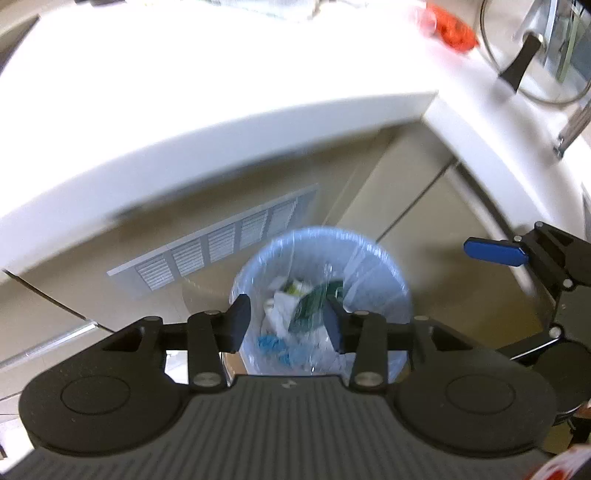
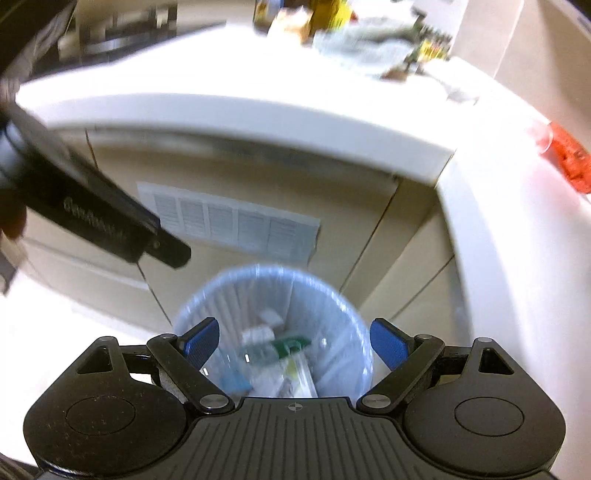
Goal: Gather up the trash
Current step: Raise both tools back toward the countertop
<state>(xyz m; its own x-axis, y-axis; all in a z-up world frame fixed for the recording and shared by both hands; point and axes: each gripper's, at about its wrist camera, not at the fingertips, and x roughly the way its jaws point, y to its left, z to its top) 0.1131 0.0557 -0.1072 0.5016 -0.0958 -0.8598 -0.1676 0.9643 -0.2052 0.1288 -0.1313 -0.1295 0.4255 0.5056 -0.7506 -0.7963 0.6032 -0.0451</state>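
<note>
A round bin (image 1: 384, 273) lined with a clear bluish bag stands on the floor by the white counter; it also shows in the right wrist view (image 2: 229, 295). Inside lie white paper, a green wrapper (image 1: 314, 299) and blue scraps (image 1: 271, 345). My left gripper (image 1: 287, 323) is open and empty, held above the bin. My right gripper (image 2: 295, 345) is open and empty, also above the bin. The green wrapper (image 2: 290, 345) lies in the bin below it. The right gripper's blue pad (image 1: 495, 252) shows at the right of the left wrist view.
A white L-shaped counter (image 1: 221, 122) wraps behind and to the right of the bin. A red item (image 1: 452, 27) and a glass lid (image 1: 532, 62) lie on it. A white vent grille (image 2: 229, 219) sits on the cabinet face. Clutter (image 2: 369, 40) sits at the counter's far end.
</note>
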